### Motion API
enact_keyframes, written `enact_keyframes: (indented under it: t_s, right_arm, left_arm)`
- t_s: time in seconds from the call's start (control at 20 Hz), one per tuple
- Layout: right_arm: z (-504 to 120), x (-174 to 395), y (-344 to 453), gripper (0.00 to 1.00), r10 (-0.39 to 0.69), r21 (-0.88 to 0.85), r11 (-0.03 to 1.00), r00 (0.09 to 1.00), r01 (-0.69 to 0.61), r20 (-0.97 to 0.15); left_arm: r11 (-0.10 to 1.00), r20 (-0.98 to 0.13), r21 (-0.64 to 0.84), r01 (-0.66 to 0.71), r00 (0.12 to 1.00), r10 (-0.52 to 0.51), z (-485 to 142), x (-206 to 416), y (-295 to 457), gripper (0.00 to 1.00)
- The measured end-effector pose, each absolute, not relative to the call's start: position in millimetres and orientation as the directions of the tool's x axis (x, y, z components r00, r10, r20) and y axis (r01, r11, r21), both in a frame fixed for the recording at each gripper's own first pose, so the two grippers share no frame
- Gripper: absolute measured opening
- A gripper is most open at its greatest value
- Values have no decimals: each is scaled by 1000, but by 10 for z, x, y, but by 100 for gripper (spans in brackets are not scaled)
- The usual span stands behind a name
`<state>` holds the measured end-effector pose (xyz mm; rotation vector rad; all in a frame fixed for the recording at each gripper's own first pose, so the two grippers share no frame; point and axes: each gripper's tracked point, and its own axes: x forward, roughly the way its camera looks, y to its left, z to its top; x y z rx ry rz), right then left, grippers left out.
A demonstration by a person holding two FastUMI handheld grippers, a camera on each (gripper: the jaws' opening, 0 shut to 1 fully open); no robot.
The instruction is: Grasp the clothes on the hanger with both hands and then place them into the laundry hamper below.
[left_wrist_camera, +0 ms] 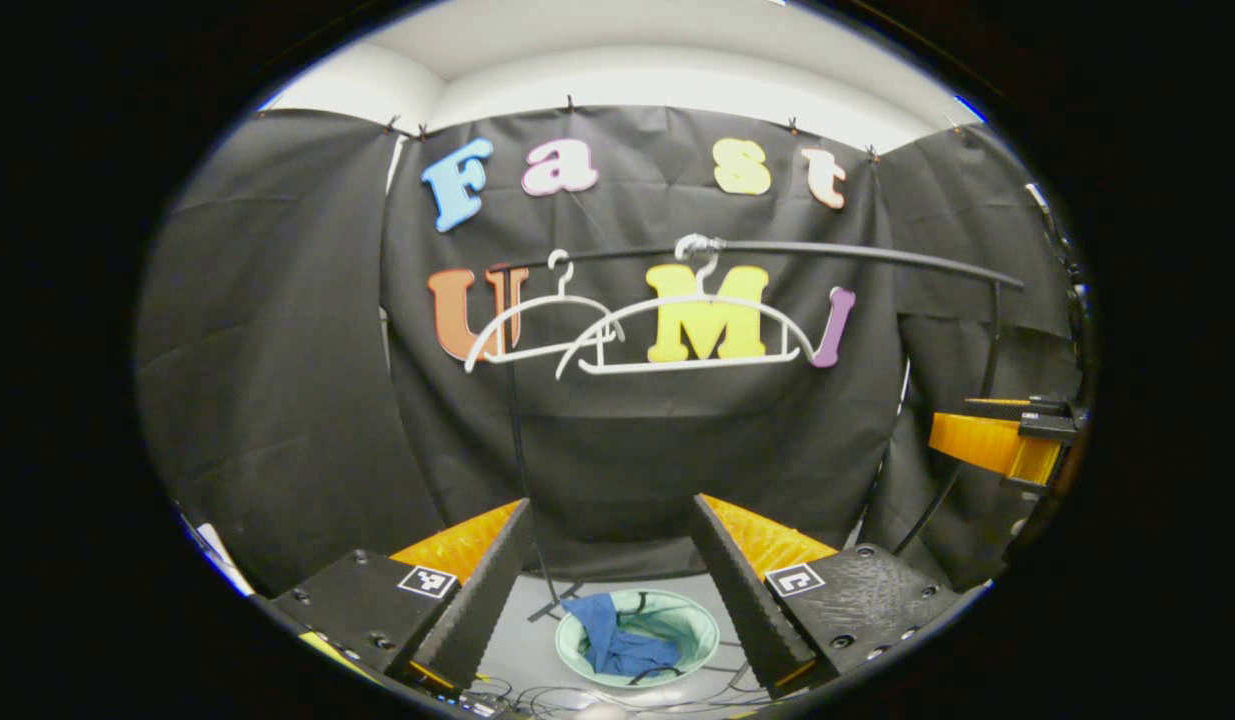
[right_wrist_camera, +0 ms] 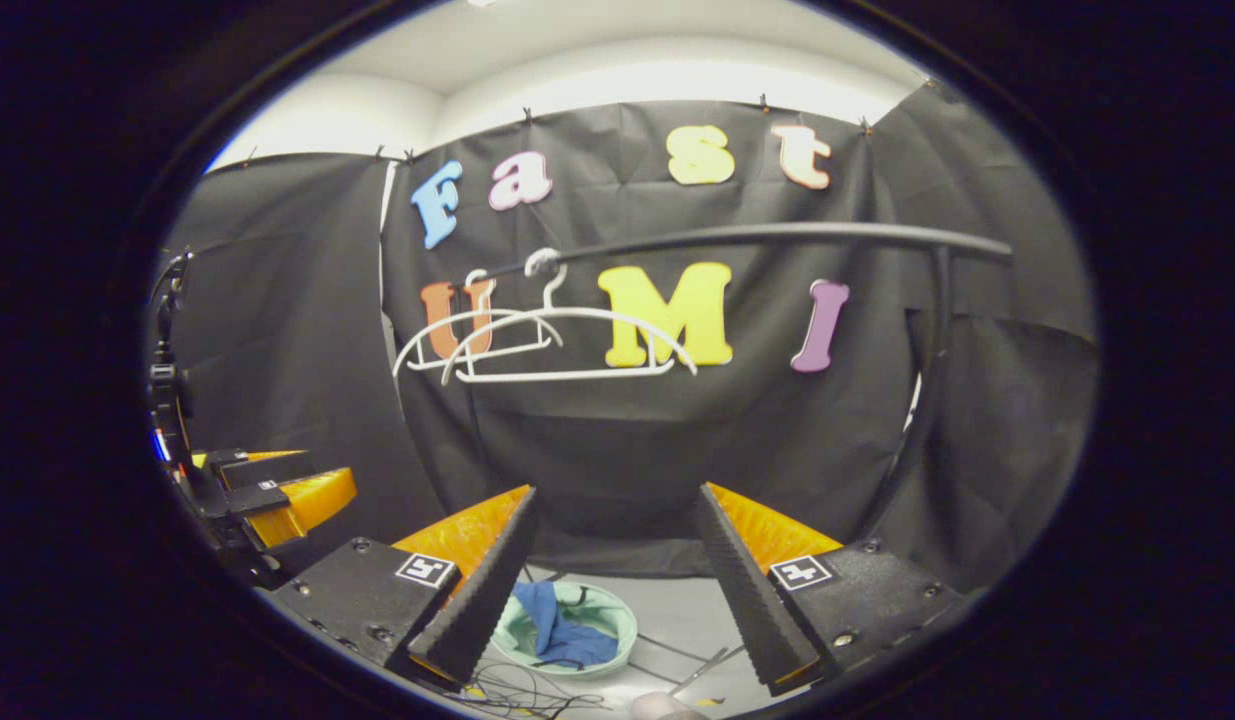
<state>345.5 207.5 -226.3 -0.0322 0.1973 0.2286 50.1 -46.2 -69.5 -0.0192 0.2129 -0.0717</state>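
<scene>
Two-handed work, so treat left gripper [left_wrist_camera: 612, 502] and right gripper [right_wrist_camera: 617, 490] as a pair. Spread wide apart at the fingers, both of them, with nothing pinched between. Held high and level, well above the floor, roughly side by side.

Look down between the fingers to the laundry hamper [left_wrist_camera: 702, 625] on the floor, well below and a little ahead. Lying inside it already, a blue garment [left_wrist_camera: 617, 640], draped over the near-left rim rather than sunk fully in. Judging by that, close to done; perhaps just a tidy-up left.

If tucking that overhang in, lower both hands together, straight down over the basket mouth. Pinch the cloth alone, never the hamper's soft rim. Likely to tip or slide if nudged from one side, so push inward from above. Mind the loose cables [left_wrist_camera: 537, 692] on the floor just beside it.

Farther off, note the two white hangers [left_wrist_camera: 697, 335] on the black rail [left_wrist_camera: 857, 252], both bare. No clothes left up there to fetch, as far as can be seen. Stay clear of their hooks when raising either hand.
</scene>
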Motion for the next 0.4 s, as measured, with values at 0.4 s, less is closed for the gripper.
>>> enact_keyframes:
  t_s: [0.4]
  right_arm:
    - [-1976,3456,2008,100,241,21,971,968,-240,-67]
  left_arm:
    - [999,-70,12,-34,997,35,-58,-232,-431,100]
